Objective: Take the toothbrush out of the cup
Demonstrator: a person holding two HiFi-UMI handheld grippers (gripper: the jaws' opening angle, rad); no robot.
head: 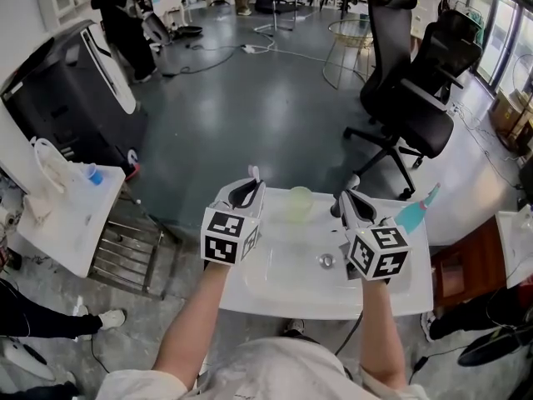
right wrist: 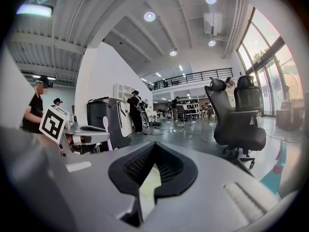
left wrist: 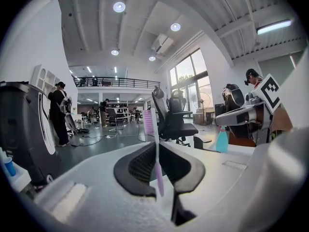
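Toothbrush [left wrist: 155,151] beside green cup [head: 300,203], bottle [head: 416,211] apart

The white counter [head: 416,282] has a shallow basin [head: 279,267] sunk into it, between the left claw [head: 252,183] and the right claw [head: 344,198]. Its drain [head: 326,260] is nearer the right one. A pale green cup [head: 300,202] stands between the claws, and a teal bottle [head: 416,209] stands just right of the right claw.

Grey floor [head: 250,98], black office chairs [head: 416,98], tall windows [left wrist: 186,83], round ceiling lights [left wrist: 119,7].
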